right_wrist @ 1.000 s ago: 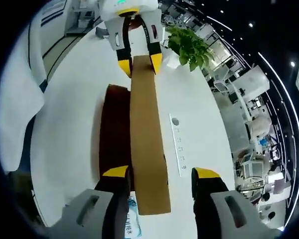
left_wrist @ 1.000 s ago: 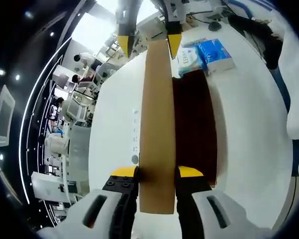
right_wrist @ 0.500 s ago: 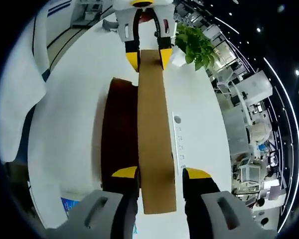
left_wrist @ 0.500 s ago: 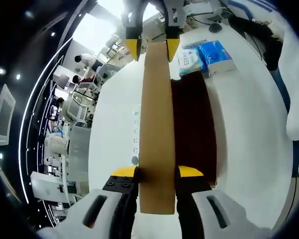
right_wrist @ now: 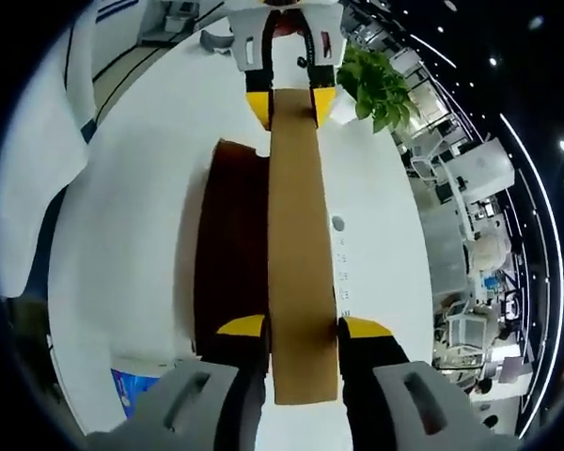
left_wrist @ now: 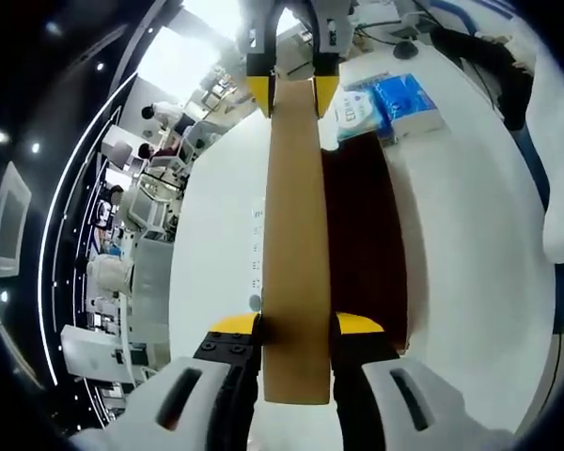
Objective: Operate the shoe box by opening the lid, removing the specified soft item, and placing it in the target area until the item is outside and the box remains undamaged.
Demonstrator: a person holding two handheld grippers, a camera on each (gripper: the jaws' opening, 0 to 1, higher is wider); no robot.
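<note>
Shoe box lid [left_wrist: 296, 235]: plain brown cardboard, seen edge-on as a long strip running away from each camera, raised above the white table [left_wrist: 216, 244] and the dark maroon box body [left_wrist: 367, 244], which sits open-topped on the table directly beside and below it. Left gripper [left_wrist: 296, 324]: yellow-tipped jaws closed against both faces of one end of the lid. Right gripper [right_wrist: 303, 327]: jaws now clamped on the opposite end; a second ago they stand wide apart around the cardboard, half a second ago they narrow, and now they press on it from both sides. In each view the other gripper appears at the far end of the strip, the right one in the left gripper view [left_wrist: 291, 89], the left one in the right gripper view [right_wrist: 291, 103], both pinching the lid. Judgement: the lid has passed from a one-sided hold to a two-ended hold, so it can be carried clear without bending; the opening step is nearly done, the soft item not yet taken out. Box interior: dark, contents cannot be made out. Surroundings: blue-and-white tissue packs [left_wrist: 390, 103] just beyond the box's far end; a green potted plant [right_wrist: 371, 85] at the table's other end; office furniture beyond.
</note>
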